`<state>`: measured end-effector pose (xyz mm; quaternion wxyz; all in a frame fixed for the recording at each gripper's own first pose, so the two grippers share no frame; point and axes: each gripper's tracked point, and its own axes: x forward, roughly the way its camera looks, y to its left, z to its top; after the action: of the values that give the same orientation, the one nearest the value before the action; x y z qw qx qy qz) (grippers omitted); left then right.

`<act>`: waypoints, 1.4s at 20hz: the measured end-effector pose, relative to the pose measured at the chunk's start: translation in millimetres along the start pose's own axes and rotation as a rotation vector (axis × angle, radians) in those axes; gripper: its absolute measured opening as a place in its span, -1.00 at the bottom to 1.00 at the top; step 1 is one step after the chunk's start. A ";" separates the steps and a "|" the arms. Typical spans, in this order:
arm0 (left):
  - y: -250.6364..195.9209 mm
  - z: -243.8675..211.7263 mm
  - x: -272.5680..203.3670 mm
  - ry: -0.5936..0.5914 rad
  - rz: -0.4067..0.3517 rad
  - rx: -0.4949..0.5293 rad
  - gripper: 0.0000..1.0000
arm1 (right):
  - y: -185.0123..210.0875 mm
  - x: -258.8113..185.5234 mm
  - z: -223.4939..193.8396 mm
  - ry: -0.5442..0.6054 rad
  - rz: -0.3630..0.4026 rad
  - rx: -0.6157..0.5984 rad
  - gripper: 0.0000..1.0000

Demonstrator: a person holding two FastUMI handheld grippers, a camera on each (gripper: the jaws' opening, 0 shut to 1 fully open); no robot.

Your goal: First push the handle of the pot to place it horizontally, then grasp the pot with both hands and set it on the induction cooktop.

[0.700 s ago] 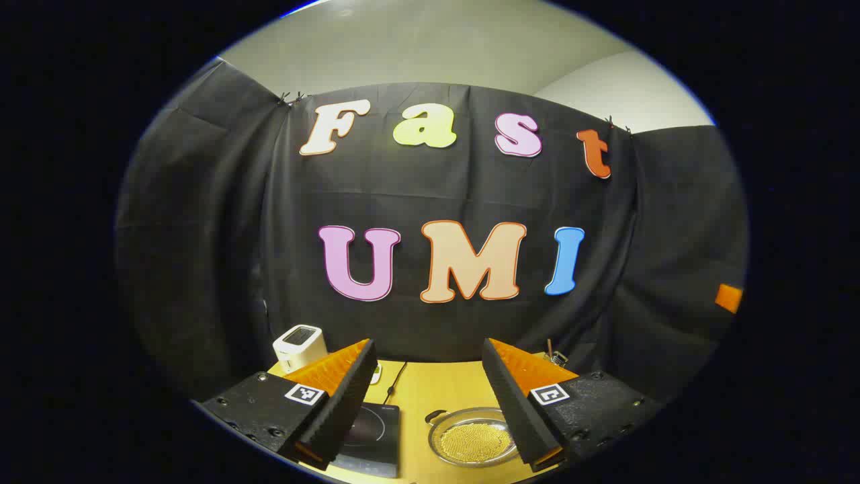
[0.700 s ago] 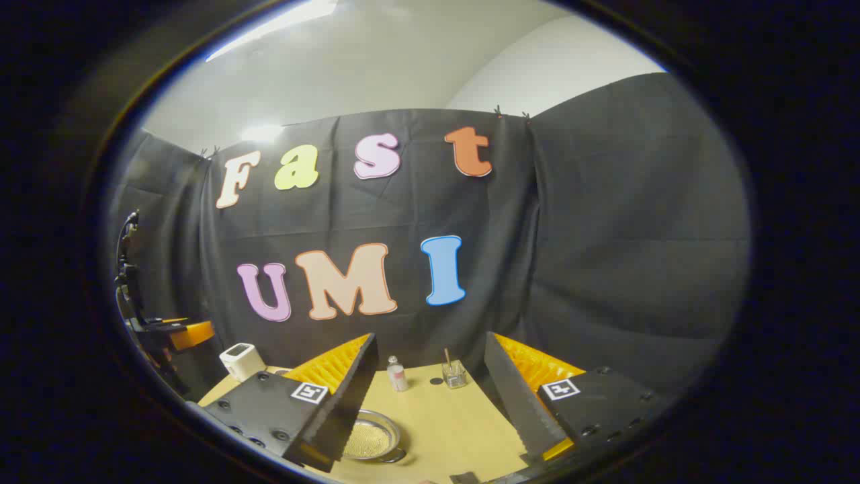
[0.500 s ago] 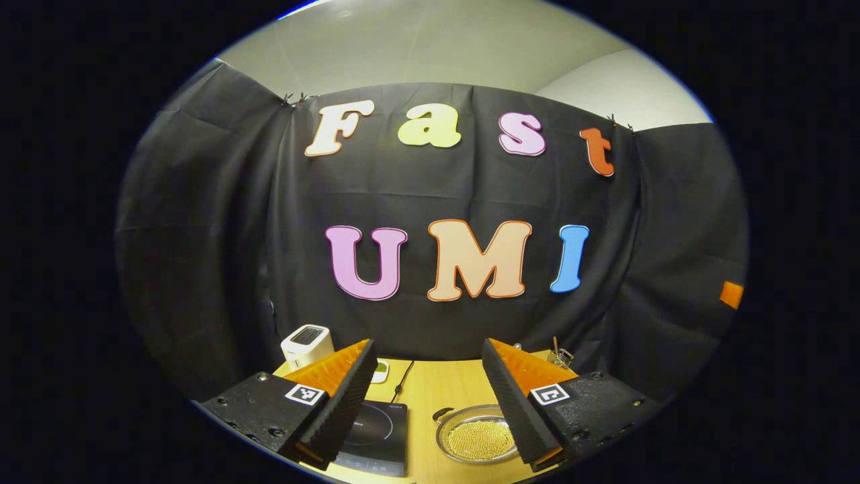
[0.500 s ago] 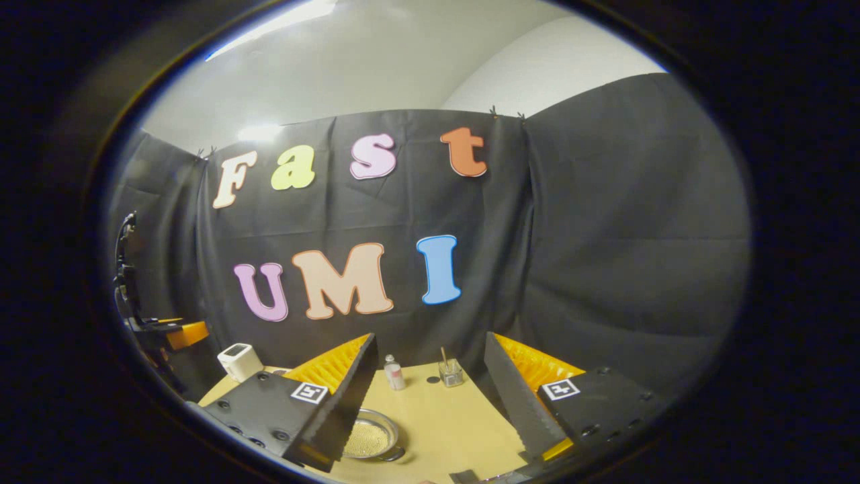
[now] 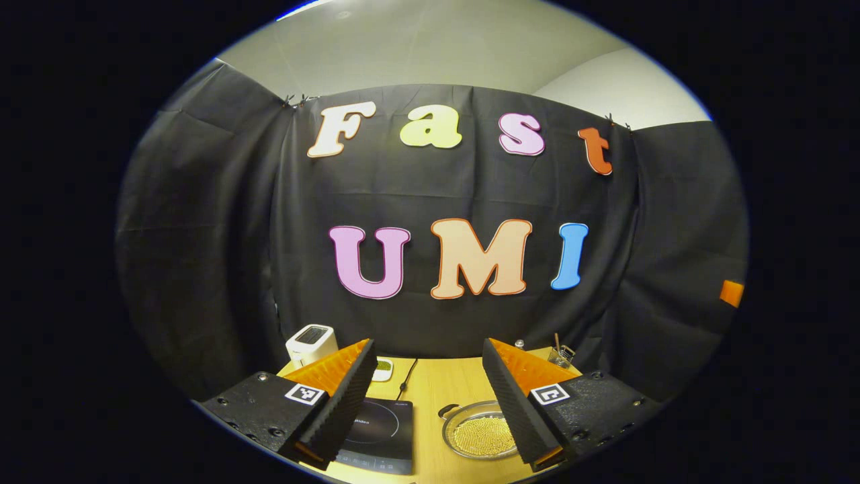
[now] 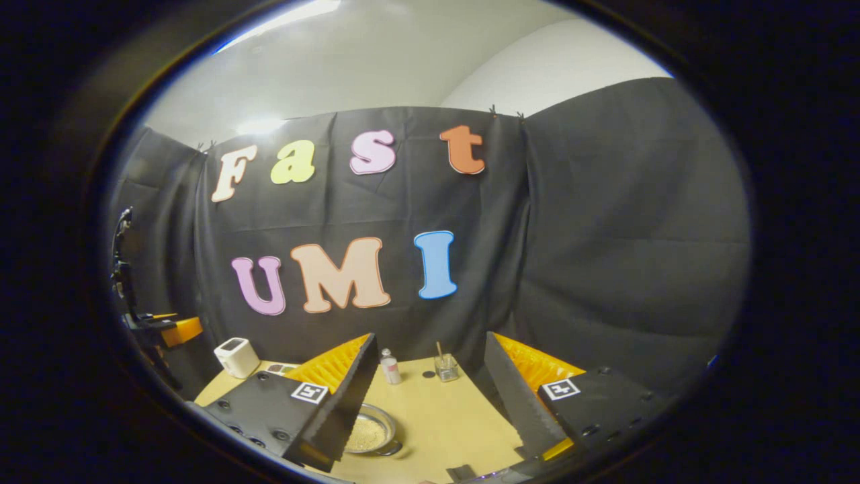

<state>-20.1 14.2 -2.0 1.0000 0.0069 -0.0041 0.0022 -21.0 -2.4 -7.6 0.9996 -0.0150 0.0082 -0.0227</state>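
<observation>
A shallow metal pot [image 5: 478, 436] holding yellow grains sits on the wooden table [image 5: 433, 388], partly behind my left gripper's right finger. Its small dark handle [image 5: 446, 410] shows at its far left rim. To its left lies the black induction cooktop [image 5: 376, 433]. My left gripper [image 5: 423, 403] hangs open above the table with nothing between its fingers. In the right gripper view the pot [image 6: 370, 433] lies just right of the left finger, a dark handle [image 6: 392, 449] at its near rim. My right gripper [image 6: 430, 403] is open and holds nothing.
A white box-shaped appliance [image 5: 312, 343] stands at the table's back left, with a small white device [image 5: 383, 368] and a black cable [image 5: 406, 378] behind the cooktop. A small bottle [image 6: 389, 367] and a glass with a stick [image 6: 445, 366] stand at the back. The other gripper [image 6: 164, 329] shows far left.
Both views have shifted slightly, so more of the table, cooktop and pot comes into view. Both grippers stay open; the pot has not moved.
</observation>
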 end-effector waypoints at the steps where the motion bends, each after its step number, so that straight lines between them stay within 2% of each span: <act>1: -0.4 -1.5 -0.6 0.001 -0.004 0.000 0.84 | -0.6 -1.6 0.4 -0.001 -0.004 -0.002 0.87; 3: -1.8 -3.1 -1.8 0.002 -0.017 -0.004 0.92 | 3.0 -3.4 2.5 -0.004 0.000 0.005 0.87; 10: 0.4 -8.8 -6.1 0.005 -0.038 0.011 0.86 | 14.6 -3.7 -2.8 0.002 0.009 -0.017 0.87; 13: 7.5 -12.6 -6.7 0.003 -0.028 -0.001 0.92 | 23.3 -2.0 -4.7 0.006 0.017 -0.027 0.87; 17: 21.3 -20.5 -9.0 0.012 -0.007 -0.013 0.84 | 39.5 -3.9 -7.2 0.008 0.044 -0.041 0.87; 19: 29.8 -25.5 -10.6 0.019 0.003 -0.022 0.84 | 52.5 -3.7 -9.8 0.015 0.074 -0.039 0.72; 20: 34.9 -27.4 -11.0 0.024 0.009 -0.027 0.86 | 61.0 -5.6 -11.7 0.024 0.098 -0.034 0.39; 21: 39.8 -30.3 -12.1 0.030 0.015 -0.030 0.86 | 69.1 -4.5 -14.8 0.032 0.117 -0.025 0.24; 22: 45.0 -32.9 -12.6 0.035 0.023 -0.033 0.86 | 75.9 -4.4 -16.7 0.041 0.134 -0.018 -0.10; 23: 51.9 -36.0 -13.0 0.043 0.034 -0.033 0.84 | 82.1 -3.9 -19.3 0.047 0.145 -0.016 -0.27; 24: 58.1 -37.4 -13.4 0.047 0.042 -0.033 0.86 | 86.5 -2.9 -23.1 0.058 0.148 -0.025 -0.54; 26: 70.8 -40.0 -13.8 0.054 0.064 -0.040 0.84 | 94.0 -1.0 -36.6 0.090 0.146 -0.057 -0.41; 27: 77.9 -42.0 -14.1 0.059 0.074 -0.040 0.84 | 100.1 -0.8 -42.3 0.106 0.151 -0.063 -0.65; 28: 84.2 -42.2 -14.5 0.059 0.083 -0.036 0.84 | 108.7 1.1 -48.4 0.123 0.158 -0.061 -0.65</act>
<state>-34.6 98.9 -43.1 0.9987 -0.0111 0.0252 0.0437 -15.8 104.7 -59.2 0.9950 -0.0431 0.0712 0.0555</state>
